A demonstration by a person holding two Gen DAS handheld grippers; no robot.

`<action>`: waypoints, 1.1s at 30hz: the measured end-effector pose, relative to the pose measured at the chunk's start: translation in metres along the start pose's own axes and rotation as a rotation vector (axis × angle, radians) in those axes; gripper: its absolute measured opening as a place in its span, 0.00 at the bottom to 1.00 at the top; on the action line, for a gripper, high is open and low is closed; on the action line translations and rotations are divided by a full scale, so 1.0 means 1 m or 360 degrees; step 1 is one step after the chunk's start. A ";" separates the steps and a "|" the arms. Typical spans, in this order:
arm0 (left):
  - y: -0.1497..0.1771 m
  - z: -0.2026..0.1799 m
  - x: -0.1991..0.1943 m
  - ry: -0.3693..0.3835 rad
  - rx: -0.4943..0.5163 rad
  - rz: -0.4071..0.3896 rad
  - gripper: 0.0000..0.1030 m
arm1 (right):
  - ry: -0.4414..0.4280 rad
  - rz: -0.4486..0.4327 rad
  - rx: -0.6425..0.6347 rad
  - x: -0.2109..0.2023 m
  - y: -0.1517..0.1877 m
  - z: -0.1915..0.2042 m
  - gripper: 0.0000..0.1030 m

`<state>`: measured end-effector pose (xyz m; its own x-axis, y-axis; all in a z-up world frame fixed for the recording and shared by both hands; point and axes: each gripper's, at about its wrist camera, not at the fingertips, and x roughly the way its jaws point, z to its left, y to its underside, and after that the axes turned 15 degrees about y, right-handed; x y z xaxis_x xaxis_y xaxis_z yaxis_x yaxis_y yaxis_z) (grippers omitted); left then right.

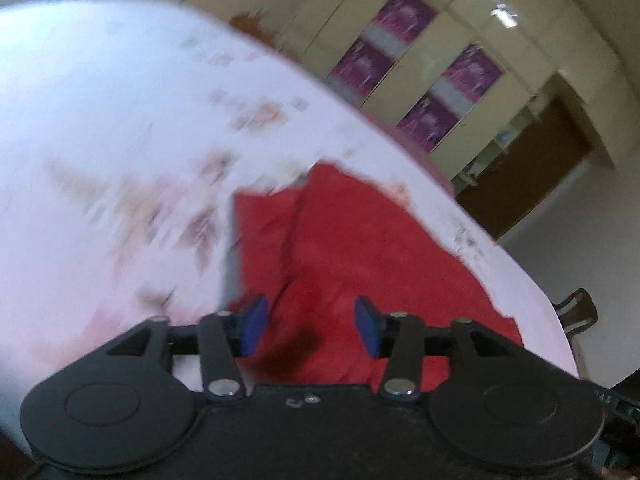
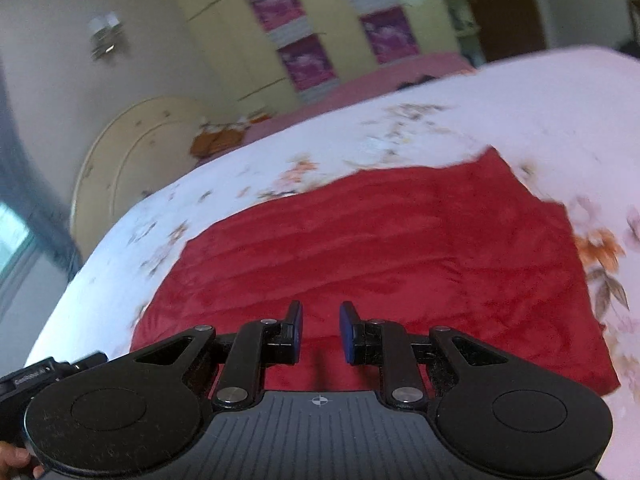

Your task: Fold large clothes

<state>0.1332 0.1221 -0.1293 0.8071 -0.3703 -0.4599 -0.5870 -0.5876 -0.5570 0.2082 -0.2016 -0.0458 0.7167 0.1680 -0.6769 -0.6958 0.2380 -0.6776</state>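
A red fleece garment (image 2: pixel 380 240) lies folded in a rough rectangle on the bed's white floral sheet (image 2: pixel 520 112). My right gripper (image 2: pixel 321 316) hovers over its near edge, jaws a narrow gap apart with nothing between the blue pads. In the left wrist view the same red garment (image 1: pixel 360 240) shows a fold line down its middle, with the floral sheet (image 1: pixel 120 120) blurred around it. My left gripper (image 1: pixel 310 312) hangs above the garment with jaws wide apart and holds nothing.
A cream wardrobe (image 2: pixel 320 40) with purple panels stands behind the bed. A curved headboard (image 2: pixel 132 152) and an orange object (image 2: pixel 216 138) sit at the far left. A wooden chair (image 1: pixel 576 312) stands past the bed's edge. A hand (image 2: pixel 16 460) holds the right gripper's handle.
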 end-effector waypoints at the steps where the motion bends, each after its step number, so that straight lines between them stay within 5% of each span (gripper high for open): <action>1: 0.003 0.010 -0.001 -0.0005 -0.0104 0.0028 0.65 | -0.0018 0.0017 0.0010 0.001 0.003 0.000 0.20; 4: 0.013 0.035 0.001 0.0046 -0.0412 0.0048 0.71 | -0.0034 0.0113 0.0065 0.010 0.011 -0.003 0.21; 9: 0.008 0.037 0.035 0.0165 -0.0456 0.0006 0.67 | -0.0048 0.0132 0.0000 0.014 0.014 0.011 0.21; 11: 0.004 0.040 0.048 0.0121 -0.0490 -0.0065 0.57 | -0.0017 0.0105 -0.0079 0.017 0.008 0.023 0.20; 12: 0.003 0.043 0.054 0.0109 -0.0503 -0.0082 0.38 | 0.0002 0.0092 -0.0114 0.021 0.005 0.028 0.20; 13: 0.001 0.045 0.060 0.0115 -0.0488 -0.0054 0.26 | 0.0005 0.0083 -0.0134 0.024 0.004 0.032 0.20; 16: -0.002 0.042 0.061 0.0149 -0.0441 -0.0057 0.16 | 0.0084 0.0156 -0.0211 0.053 0.001 0.044 0.20; 20: -0.013 0.012 0.045 0.0252 -0.0214 -0.0130 0.15 | 0.0151 0.0285 -0.0304 0.094 0.022 0.045 0.17; 24: -0.016 -0.012 0.046 0.0203 0.0003 -0.0102 0.15 | 0.0142 0.0284 -0.0267 0.095 0.022 0.040 0.16; 30: -0.018 -0.013 0.048 0.0156 0.0043 -0.0068 0.15 | 0.0076 0.0171 -0.0161 0.048 0.001 0.032 0.16; 33: -0.016 -0.019 0.045 0.0144 0.0096 -0.0060 0.15 | 0.0040 0.0246 -0.0125 0.032 0.003 0.025 0.16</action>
<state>0.1805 0.1013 -0.1282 0.8294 -0.4140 -0.3751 -0.5568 -0.5588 -0.6145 0.2305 -0.1712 -0.0618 0.6001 0.1724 -0.7811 -0.7999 0.1353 -0.5847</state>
